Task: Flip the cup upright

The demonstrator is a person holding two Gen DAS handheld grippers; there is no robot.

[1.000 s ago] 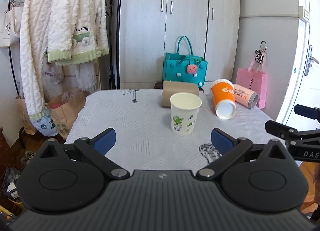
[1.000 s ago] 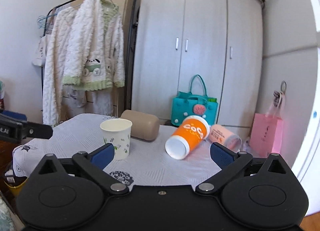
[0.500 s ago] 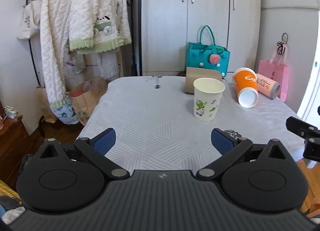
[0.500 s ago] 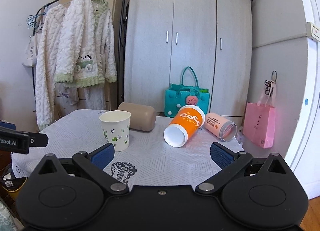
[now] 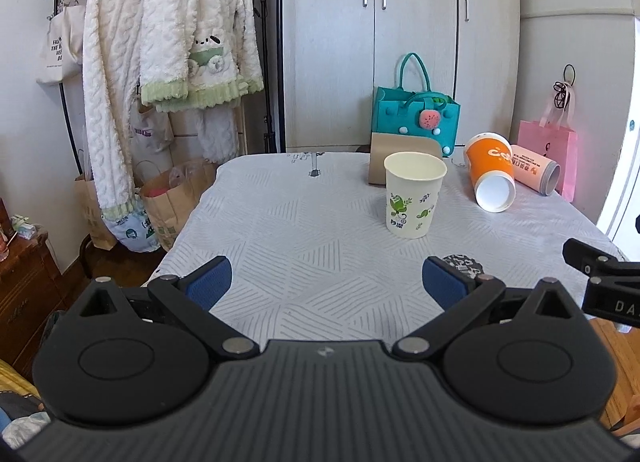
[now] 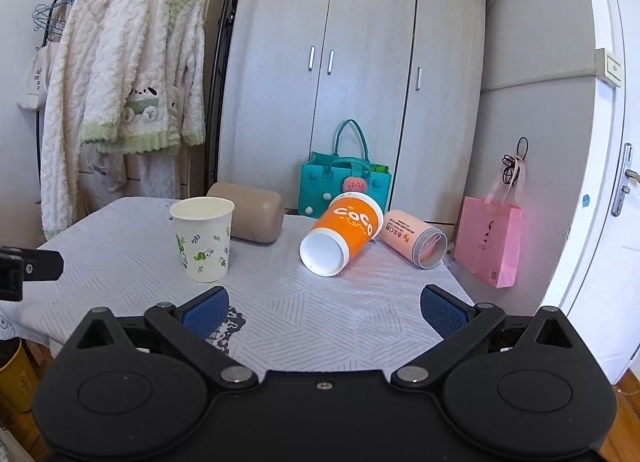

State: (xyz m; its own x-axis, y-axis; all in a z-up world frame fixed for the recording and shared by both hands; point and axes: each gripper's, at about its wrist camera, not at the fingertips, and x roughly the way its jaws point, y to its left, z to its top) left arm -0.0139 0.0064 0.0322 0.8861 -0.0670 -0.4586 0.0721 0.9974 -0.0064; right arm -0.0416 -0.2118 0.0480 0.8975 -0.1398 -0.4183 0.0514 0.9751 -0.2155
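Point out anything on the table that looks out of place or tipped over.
Three cups lie on their sides at the back of the table: the orange cup, the pink cup behind it, and the brown cup. Only the white cup stands upright. Nothing looks spilled.

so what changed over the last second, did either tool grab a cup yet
No grab yet. Only the cameras shifted: the left tool drew back from the table, and the right tool swung slightly. Both stayed open and empty. The white cup stayed upright; the orange cup, pink cup and tan cup stayed on their sides.
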